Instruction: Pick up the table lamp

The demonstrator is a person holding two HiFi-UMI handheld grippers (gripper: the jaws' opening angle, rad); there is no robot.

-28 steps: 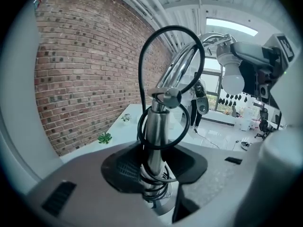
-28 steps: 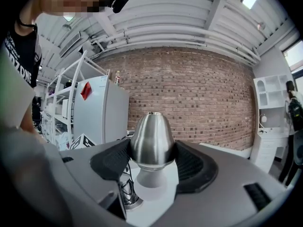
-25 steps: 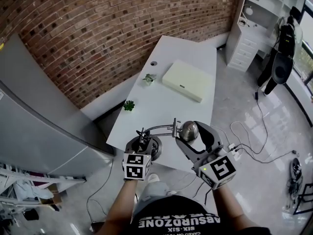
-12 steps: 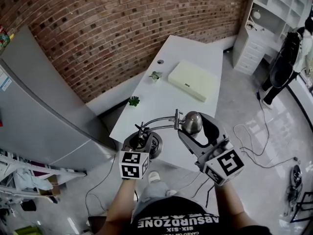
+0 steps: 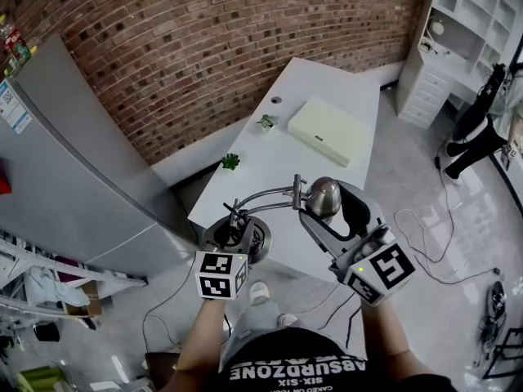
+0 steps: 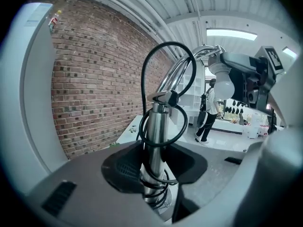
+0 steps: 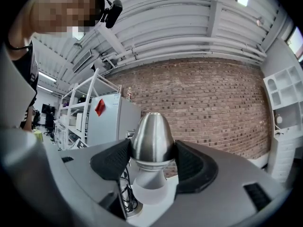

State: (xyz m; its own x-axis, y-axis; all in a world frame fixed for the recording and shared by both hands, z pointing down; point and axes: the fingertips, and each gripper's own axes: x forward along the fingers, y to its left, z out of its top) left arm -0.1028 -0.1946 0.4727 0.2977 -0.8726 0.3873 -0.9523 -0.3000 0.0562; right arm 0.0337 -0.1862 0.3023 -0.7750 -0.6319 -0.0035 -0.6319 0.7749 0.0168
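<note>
Two grippers hold one chrome table lamp [image 5: 274,193] at the white table's [image 5: 274,158] near end, left gripper [image 5: 236,233] jaws clamped on its upright stem [image 6: 155,141], right gripper [image 5: 328,206] jaws clamped on its egg-shaped metal shade [image 7: 152,138].

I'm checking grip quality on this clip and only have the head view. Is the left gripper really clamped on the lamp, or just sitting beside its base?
Observer: Clamped. The left gripper view shows the left gripper with both jaws closed against the table lamp's upright chrome post.
Operator: And the right gripper?
Observer: Its own view shows the right gripper with a jaw pressed on each side of the metal lamp head.
Operator: Is anything caught in the left grip?
Observer: The black cord is coiled round the foot of the post, right between the jaws.
</note>
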